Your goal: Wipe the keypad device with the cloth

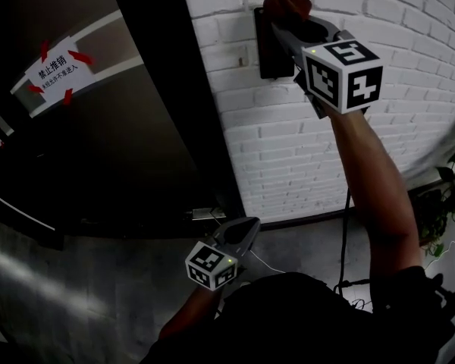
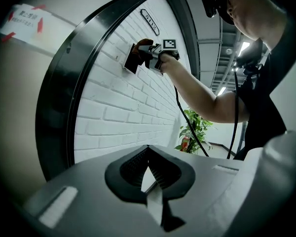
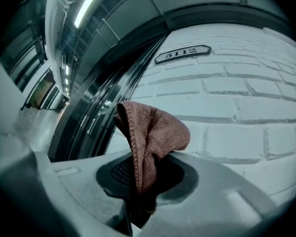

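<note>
Right tongs (image 1: 287, 23): clamped on a bunched red-brown cloth (image 3: 155, 135) and held high, so the cloth's free fold lies at the top edge of the keypad device (image 1: 264, 51), a dark box fixed to the white brick wall (image 1: 288, 142) beside the door (image 1: 136, 150). Left tongs (image 2: 148, 169): closed on nothing, low and well apart, apparently idle because one-handed wiping suffices.

Wall: white painted brick wall (image 1: 303, 127), running right beside the dark door frame
On the wall: dark keypad device (image 1: 264, 51) fixed flat against the bricks, close to the frame; an oval number plate (image 3: 182, 54) higher up
Door: dark door (image 1: 136, 142) carrying a white paper notice (image 1: 54, 72) held on by red tape strips
Floor: grey floor (image 1: 83, 294); a leafy plant (image 1: 449, 196) stands on it near the wall
</note>
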Action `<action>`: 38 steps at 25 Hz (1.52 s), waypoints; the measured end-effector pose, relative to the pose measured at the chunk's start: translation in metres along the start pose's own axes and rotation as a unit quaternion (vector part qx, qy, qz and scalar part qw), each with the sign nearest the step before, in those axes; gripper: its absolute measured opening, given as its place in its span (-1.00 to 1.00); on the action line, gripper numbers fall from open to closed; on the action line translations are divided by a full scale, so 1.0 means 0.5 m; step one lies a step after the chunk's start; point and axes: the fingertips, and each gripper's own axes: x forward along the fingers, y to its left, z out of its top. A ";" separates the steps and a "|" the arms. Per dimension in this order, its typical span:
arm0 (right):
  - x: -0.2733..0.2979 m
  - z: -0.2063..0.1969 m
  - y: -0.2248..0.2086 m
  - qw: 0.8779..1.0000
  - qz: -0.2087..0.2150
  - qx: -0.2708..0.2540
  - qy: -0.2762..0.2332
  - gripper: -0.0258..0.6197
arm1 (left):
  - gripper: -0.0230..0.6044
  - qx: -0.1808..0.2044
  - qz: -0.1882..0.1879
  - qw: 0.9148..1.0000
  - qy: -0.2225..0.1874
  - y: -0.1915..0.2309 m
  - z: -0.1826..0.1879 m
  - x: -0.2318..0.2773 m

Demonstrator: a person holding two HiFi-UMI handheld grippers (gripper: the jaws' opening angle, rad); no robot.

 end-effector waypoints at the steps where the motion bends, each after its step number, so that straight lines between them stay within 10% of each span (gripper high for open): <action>1: -0.001 -0.005 0.001 1.000 0.000 0.002 0.001 -0.71 | -0.87 0.000 -0.001 1.000 0.002 0.000 -0.002 0.000; 38: -0.046 -0.252 0.075 0.993 0.016 0.052 0.107 -0.71 | -0.87 -0.006 -0.013 1.000 0.012 -0.021 -0.025 -0.017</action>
